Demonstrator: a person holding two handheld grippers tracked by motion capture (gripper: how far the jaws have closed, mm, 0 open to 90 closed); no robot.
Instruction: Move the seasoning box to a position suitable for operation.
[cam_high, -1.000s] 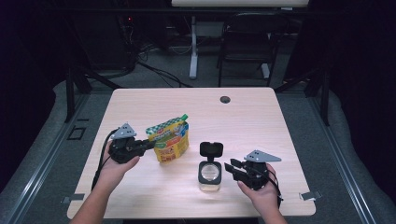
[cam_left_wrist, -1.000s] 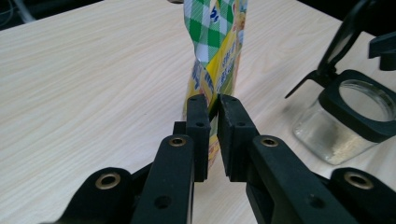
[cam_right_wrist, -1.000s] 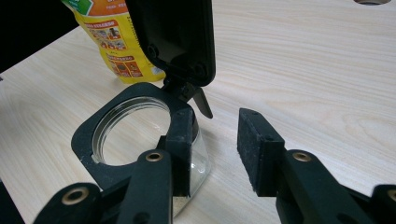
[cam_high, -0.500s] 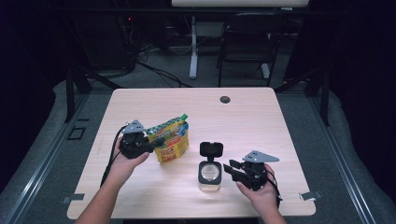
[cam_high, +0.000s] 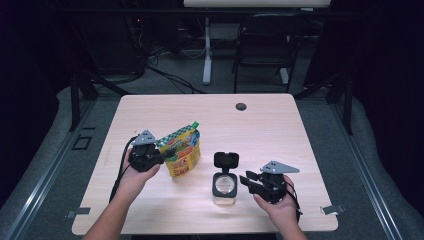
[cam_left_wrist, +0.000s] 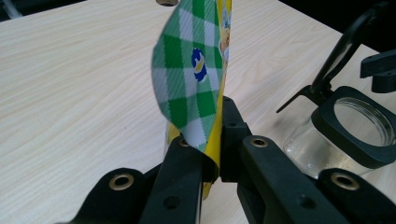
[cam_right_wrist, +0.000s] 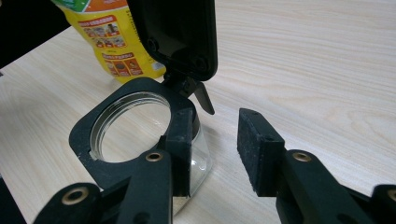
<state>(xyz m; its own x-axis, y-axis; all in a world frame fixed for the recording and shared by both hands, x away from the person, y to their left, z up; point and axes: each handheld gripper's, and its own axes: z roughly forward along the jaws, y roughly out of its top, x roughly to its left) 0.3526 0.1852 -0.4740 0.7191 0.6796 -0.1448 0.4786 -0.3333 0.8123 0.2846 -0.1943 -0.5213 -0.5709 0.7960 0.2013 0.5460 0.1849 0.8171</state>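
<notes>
On its yellow pouch, unreadable print, left claw clamps; right claw gapes.

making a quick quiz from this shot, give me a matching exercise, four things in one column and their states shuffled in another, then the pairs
Things:
1. left tool
2. right tool
3. jar lid
4. snack pouch

States:
A. flipped up on its hinge, jar open
B. jaws apart beside the glass jar
C. standing on the table, pinched at one edge
D. closed on a green checked edge

Pairs: 1-D, 2-B, 3-A, 4-C
</notes>
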